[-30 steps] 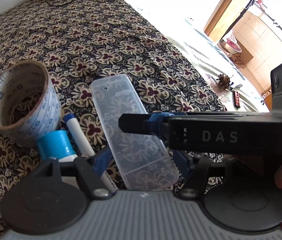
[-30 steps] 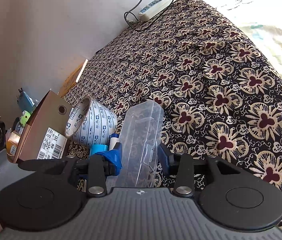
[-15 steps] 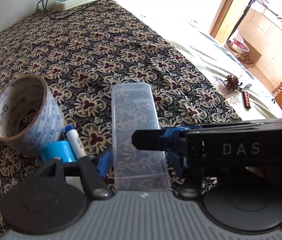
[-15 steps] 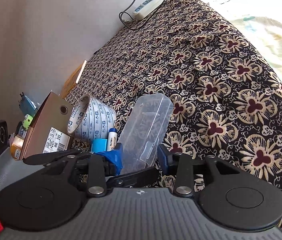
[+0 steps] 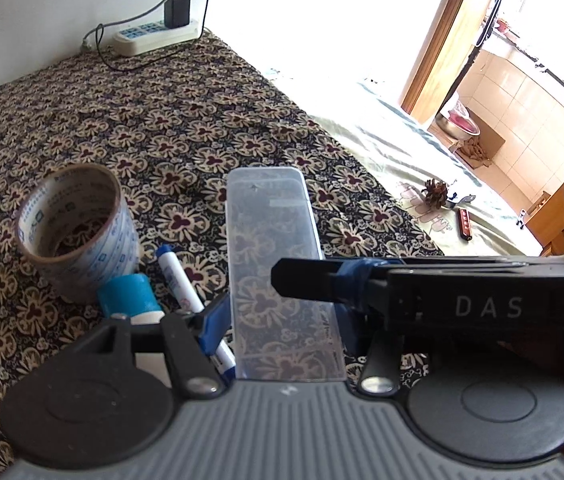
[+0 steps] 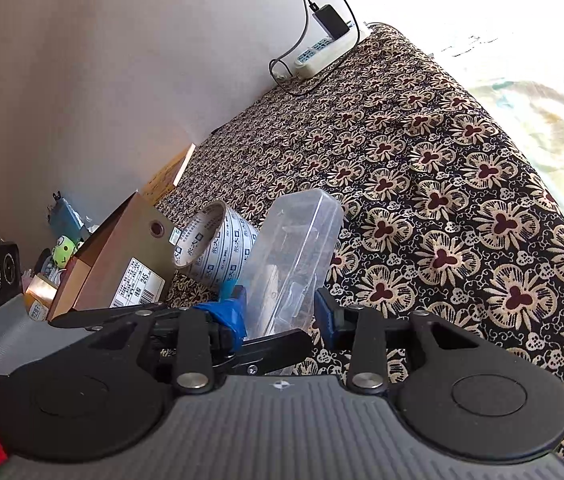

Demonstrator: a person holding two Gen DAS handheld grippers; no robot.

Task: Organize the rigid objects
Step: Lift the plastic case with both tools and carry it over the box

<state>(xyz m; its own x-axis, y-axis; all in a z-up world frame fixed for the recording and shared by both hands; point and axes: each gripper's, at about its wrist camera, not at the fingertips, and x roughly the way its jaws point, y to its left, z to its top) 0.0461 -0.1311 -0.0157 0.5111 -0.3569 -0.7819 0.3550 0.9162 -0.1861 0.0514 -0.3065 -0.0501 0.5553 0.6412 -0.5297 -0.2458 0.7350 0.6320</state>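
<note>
A clear plastic case (image 5: 269,220) points away from me, raised above the flowered cloth (image 5: 169,120). My left gripper (image 5: 282,324) is shut on its long sides, blue pads (image 5: 213,324) pressing the near end. One finger (image 5: 322,280) of the right gripper crosses over the case from the right. In the right wrist view the case (image 6: 298,232) stands on edge between the pads of my right gripper (image 6: 279,312), which is shut on its flat faces. A tape roll (image 5: 73,232), a blue-capped marker (image 5: 177,276) and a blue cylinder (image 5: 127,294) lie left of the case.
A brown cardboard box (image 6: 121,256) and small clutter sit left of the tape roll (image 6: 217,248), by the wall. A power strip (image 5: 153,36) with cables lies at the far edge of the cloth. To the right lies pale bedding with a pine cone (image 5: 436,192).
The case swung from slanted to straight between the left jaws, which closed on it. Both hands rose, lifting the case off the cloth; the tape roll and marker stayed put.
</note>
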